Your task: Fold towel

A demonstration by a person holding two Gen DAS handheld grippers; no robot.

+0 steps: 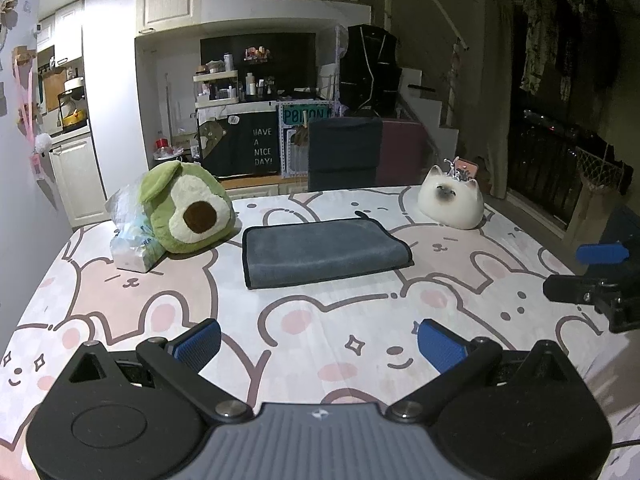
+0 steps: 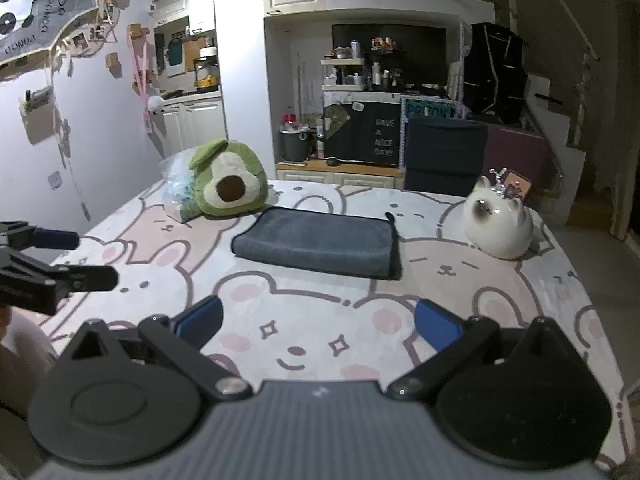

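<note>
A grey towel [image 1: 322,251] lies folded into a flat rectangle on the bunny-print tablecloth [image 1: 320,320], in the middle of the table; it also shows in the right wrist view [image 2: 318,242]. My left gripper [image 1: 320,346] is open and empty, hovering over the near part of the table, well short of the towel. My right gripper [image 2: 318,326] is open and empty too, also short of the towel. The right gripper's fingers [image 1: 600,254] show at the right edge of the left view, and the left gripper's fingers [image 2: 56,240] at the left edge of the right view.
A green avocado plush [image 1: 192,210] and a plastic bag [image 1: 132,236] sit left of the towel. A white cat-shaped figure [image 1: 450,202] sits at the back right. A dark chair [image 1: 344,152] stands behind the table. A wall runs along the left side.
</note>
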